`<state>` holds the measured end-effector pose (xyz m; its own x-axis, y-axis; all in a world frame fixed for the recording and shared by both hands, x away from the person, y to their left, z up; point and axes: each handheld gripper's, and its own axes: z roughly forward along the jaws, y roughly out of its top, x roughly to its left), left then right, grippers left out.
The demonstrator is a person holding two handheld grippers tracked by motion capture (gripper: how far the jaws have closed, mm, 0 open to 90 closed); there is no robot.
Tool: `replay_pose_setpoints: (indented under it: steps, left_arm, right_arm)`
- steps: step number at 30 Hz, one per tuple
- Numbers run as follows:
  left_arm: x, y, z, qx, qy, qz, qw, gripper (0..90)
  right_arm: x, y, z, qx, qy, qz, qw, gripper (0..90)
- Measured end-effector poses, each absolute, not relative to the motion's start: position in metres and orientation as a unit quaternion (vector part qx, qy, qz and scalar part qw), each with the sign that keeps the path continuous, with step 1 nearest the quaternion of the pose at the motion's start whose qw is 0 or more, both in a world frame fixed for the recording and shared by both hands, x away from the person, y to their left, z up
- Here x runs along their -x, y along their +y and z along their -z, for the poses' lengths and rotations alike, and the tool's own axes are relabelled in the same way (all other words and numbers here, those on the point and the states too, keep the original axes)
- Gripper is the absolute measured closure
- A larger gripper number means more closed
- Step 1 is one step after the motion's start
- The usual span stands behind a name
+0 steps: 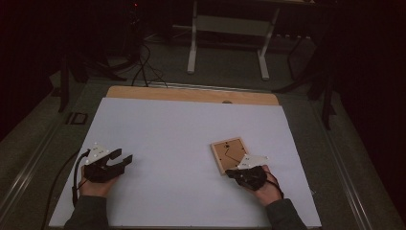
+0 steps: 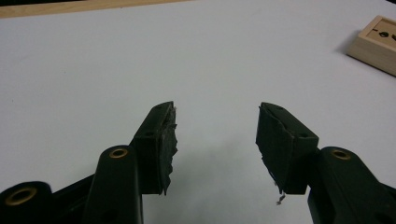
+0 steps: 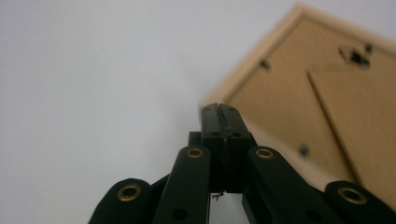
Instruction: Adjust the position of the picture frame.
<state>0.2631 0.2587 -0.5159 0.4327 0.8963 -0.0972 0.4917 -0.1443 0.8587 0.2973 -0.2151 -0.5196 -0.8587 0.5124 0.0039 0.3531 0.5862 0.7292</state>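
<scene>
A light wooden picture frame [image 1: 229, 152] lies back side up on the white sheet [image 1: 182, 139], right of the middle. My right gripper [image 1: 230, 173] is shut with nothing between its jaws, its tip at the frame's near edge. In the right gripper view the closed tip [image 3: 219, 108] sits against the frame's corner [image 3: 317, 93], whose backing board and small clips show. My left gripper [image 1: 123, 156] rests at the near left, open and empty. In the left gripper view its fingertips [image 2: 217, 107] stand well apart over bare sheet, with the frame [image 2: 376, 42] far off at the upper right.
The white sheet covers most of a wooden table [image 1: 191, 94], with a strip of wood bare at the far edge. Beyond it, on the dark floor, are cables [image 1: 143, 67] and the white legs of a stand [image 1: 230, 43].
</scene>
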Motion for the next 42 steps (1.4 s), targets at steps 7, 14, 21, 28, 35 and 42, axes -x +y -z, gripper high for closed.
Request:
replay_pose_setpoints:
  steps: [7, 14, 21, 28, 35, 42]
  left_arm:
    - [-0.262, 0.261, 0.515, -0.718, 0.483, -0.23, 0.446, 47.5]
    - [-0.262, 0.26, 0.515, -0.718, 0.483, -0.233, 0.445, 47.6]
    - [-0.262, 0.26, 0.515, -0.718, 0.482, -0.233, 0.445, 47.5]
    - [-0.263, 0.26, 0.515, -0.718, 0.481, -0.231, 0.446, 47.4]
    - [-0.263, 0.26, 0.515, -0.719, 0.479, -0.231, 0.447, 47.4]
    - [-0.264, 0.258, 0.516, -0.719, 0.479, -0.229, 0.447, 47.4]
  right_arm:
    - [-0.313, -0.227, 0.5, -0.27, 0.859, -0.414, 0.134, 89.9]
    - [-0.332, -0.266, 0.501, -0.352, 0.823, -0.411, 0.171, 89.9]
    - [-0.335, -0.288, 0.513, -0.404, 0.805, -0.396, 0.177, 89.9]
    - [-0.338, -0.291, 0.525, -0.421, 0.806, -0.381, 0.168, 89.9]
    - [-0.338, -0.29, 0.528, -0.417, 0.811, -0.381, 0.154, 89.9]
    - [-0.33, -0.283, 0.527, -0.399, 0.822, -0.383, 0.137, 89.9]
